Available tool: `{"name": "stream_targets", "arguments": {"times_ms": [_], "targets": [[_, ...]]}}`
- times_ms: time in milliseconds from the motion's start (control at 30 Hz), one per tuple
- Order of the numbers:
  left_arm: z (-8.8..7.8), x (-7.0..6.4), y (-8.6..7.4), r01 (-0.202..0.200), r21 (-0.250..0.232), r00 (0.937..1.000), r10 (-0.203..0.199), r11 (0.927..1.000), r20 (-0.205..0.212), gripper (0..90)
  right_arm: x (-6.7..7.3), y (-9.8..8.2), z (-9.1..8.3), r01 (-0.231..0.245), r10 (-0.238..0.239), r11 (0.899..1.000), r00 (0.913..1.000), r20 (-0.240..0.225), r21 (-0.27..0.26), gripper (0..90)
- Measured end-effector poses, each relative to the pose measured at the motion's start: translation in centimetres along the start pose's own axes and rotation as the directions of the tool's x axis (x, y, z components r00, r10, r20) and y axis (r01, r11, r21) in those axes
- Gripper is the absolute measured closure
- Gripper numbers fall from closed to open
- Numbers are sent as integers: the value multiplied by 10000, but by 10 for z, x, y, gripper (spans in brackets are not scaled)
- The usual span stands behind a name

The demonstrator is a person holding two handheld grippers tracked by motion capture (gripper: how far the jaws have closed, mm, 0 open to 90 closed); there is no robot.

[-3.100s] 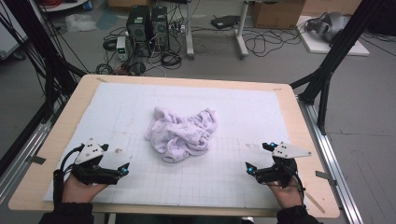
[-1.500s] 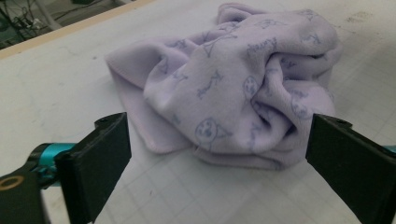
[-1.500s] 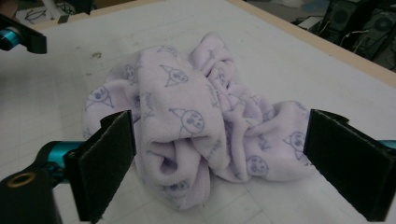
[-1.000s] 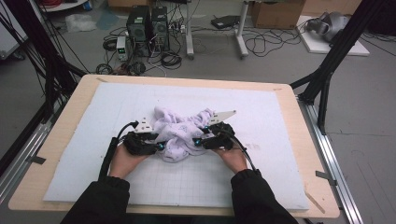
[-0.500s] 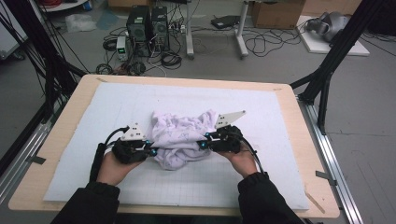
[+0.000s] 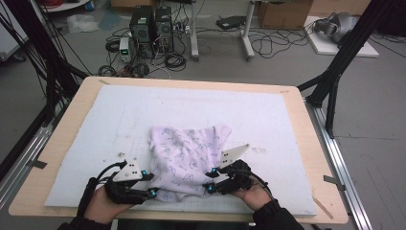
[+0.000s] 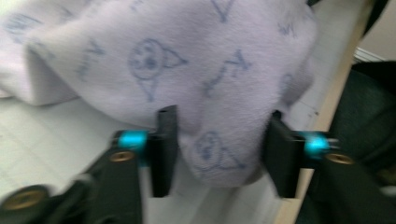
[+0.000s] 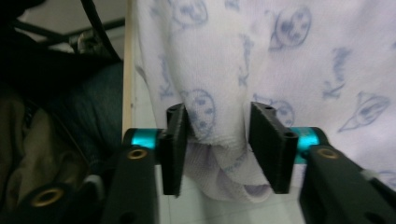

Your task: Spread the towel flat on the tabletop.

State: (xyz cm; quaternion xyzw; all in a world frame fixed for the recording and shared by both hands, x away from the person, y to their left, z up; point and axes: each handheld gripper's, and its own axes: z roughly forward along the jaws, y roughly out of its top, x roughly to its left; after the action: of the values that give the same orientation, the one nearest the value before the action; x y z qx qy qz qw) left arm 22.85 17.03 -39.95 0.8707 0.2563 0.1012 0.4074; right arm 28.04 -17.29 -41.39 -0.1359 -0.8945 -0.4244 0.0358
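Left claw (image 6: 152,186): jaws about half apart, just been opening; near-left corner of the cloth (image 6: 184,153) lying between them, not pinched.
Left claw, close up (image 7: 222,113): soft fold bulging into the gap, brushing the inner faces of both jaws, no squeeze to be seen.
Right claw (image 6: 208,180): likewise about half apart, just been opening; near-right corner of the cloth between the jaws, let go.
Right claw, close up (image 8: 218,107): bunched hem hanging in the gap, leaning on one jaw, clear of the other.
Between the claws: near hem of the cloth, running from one to the other.
Ahead of both claws: rest of the cloth spread mostly flat, printed side up, far corners rumpled and not square.
Under and around: white mat (image 6: 268,115), its near edge just behind the claws; wooden table (image 6: 311,143) rim just beyond that.
Risk, snag: fuzzy pile catching on a jaw during pull-back, dragging a corner and wrinkling the spread.
Risk, edge: hem so close to the near rim that a backward tug could slide it off toward the lap.
Risk, double grab: closing again here likely to nip a folded layer rather than a single edge, given the bunching in both gaps.
Risk, uneven pull: one corner snagged and the other free would skew the cloth.
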Motion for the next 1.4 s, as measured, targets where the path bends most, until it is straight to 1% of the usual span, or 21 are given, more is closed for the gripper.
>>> {"name": "stream_targets", "arguments": {"times_ms": [67, 167, 200, 300, 367, 433, 533, 567, 600, 667, 700, 733, 767, 800, 833, 900, 933, 967, 1000, 1200, 1400], "targets": [[-3, 3, 2, 7, -81, 10000, -8, 10000, -7, 423, -1, 4, -12, 141, -136, 9976, 9999, 75, -671, 462], [-11, 10, 10, -11, -416, 10000, 13, 9991, 56, 392, -6, 8, -26, 141, -104, 9945, 9993, 364, -1042, 437], [-13, 12, 14, -59, -504, 10000, 59, 9987, 4, 371, -13, 10, -33, 56, 59, 9913, 9962, 867, -1314, 403], [-19, 17, 26, 60, -983, 9999, -51, 9951, 89, 360, -24, 10, -33, -263, 448, 9887, 9913, 1238, -1473, 393], [-25, 18, 33, -54, -1305, 10000, 60, 9914, 42, 361, -34, 8, -19, -553, 720, 9920, 9862, 1490, -1134, 383], [-25, 22, 39, -126, -1432, 9999, 112, 9896, -106, 361, -37, 8, -13, -576, 738, 9921, 9863, 1476, -1115, 385], [-9, 31, 43, -114, -1082, 9996, 84, 9941, -275, 368, -47, 7, 12, -581, 639, 9976, 9832, 1710, -385, 408], [8, 40, 41, -134, -676, 9984, 97, 9976, -556, 374, -50, 6, 17, -550, 569, 9984, 9814, 1833, -157, 415], [8, 40, 41, -134, -676, 9984, 97, 9976, -556, 382, -53, 4, 20, -660, 657, 9978, 9814, 1806, -44, 426], [27, 50, 38, 51, -297, 9967, -75, 9995, -810, 383, -54, 3, 23, -794, 763, 9968, 9802, 1830, 97, 441], [35, 56, 35, 278, -137, 9967, -287, 9995, -759, 378, -56, 0, 27, -887, 801, 9953, 9793, 1858, 388, 462], [49, 65, 29, 686, 48, 9962, -683, 9976, -540, 383, -55, 0, 28, -860, 778, 9957, 9783, 1922, 348, 477], [55, 67, 26, 837, 183, 9957, -829, 9963, -421, 405, -55, 0, 27, -850, 749, 9955, 9764, 2026, 414, 505], [55, 67, 26, 837, 183, 9957, -829, 9963, -421, 469, -54, 0, 27, -789, 681, 9959, 9761, 2065, 443, 538], [59, 69, 24, 936, 449, 9956, -933, 9946, -73, 556, -54, 0, 28, -791, 683, 9959, 9754, 2097, 437, 580], [61, 63, 20, 710, 429, 9974, -715, 9966, 101, 673, -54, 0, 27, -764, 653, 9960, 9767, 2045, 472, 687], [61, 63, 20, 710, 429, 9974, -715, 9966, 101, 718, -54, 0, 27, -764, 653, 9960, 9767, 2045, 472, 687], [59, 61, 18, 647, 495, 9978, -652, 9967, 92, 758, -54, -1, 26, -849, 753, 9953, 9810, 1786, 464, 763], [59, 61, 18, 647, 495, 9978, -652, 9967, 92, 778, -54, -1, 26, -849, 753, 9953, 9810, 1786, 464, 763], [39, 49, 10, 714, 198, 9974, -715, 9972, 8, 799, -47, 2, 7, -707, 684, 9974, 9874, 1427, 111, 809], [16, 26, -1, 615, 192, 9976, -621, 9979, 320, 796, -30, -3, -4, -595, 596, 9982, 9926, 1061, -40, 812]]}}
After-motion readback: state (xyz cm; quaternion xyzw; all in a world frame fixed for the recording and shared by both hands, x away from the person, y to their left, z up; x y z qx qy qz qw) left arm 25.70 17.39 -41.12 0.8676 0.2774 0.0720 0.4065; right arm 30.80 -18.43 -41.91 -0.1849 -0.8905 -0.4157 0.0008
